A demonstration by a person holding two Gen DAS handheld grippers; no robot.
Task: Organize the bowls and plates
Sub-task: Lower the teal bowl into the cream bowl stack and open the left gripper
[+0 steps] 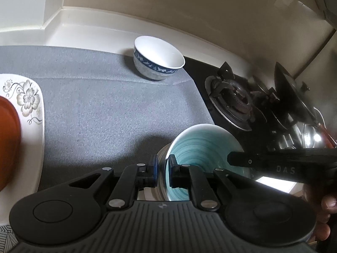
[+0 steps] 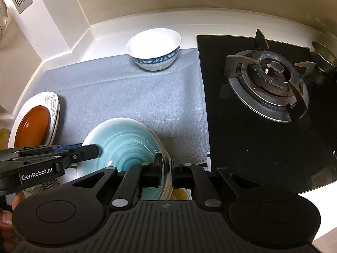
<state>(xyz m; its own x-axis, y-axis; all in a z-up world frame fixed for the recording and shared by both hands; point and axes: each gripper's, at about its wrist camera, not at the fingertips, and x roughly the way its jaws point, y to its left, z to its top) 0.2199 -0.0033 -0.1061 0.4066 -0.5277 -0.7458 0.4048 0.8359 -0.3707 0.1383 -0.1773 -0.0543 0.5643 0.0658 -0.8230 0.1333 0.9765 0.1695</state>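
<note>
Grey cloth (image 2: 130, 97) covers the tabletop beside the stove (image 2: 269, 88). Each hand-held gripper, left (image 1: 162, 168) and right (image 2: 167, 169), pinches opposite rims of the teal bowl (image 2: 126, 143), lifted near the front edge. Uneven pulling could let it slip and break.

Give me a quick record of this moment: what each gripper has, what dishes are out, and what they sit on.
left gripper: shut on teal bowl, left rim
right gripper: shut on teal bowl, right rim
blue-patterned bowl: upright, at the mat's back edge, untouched
orange plate: on the floral plate, left of the mat
surface: grey mat
beside mat: gas stove
</note>
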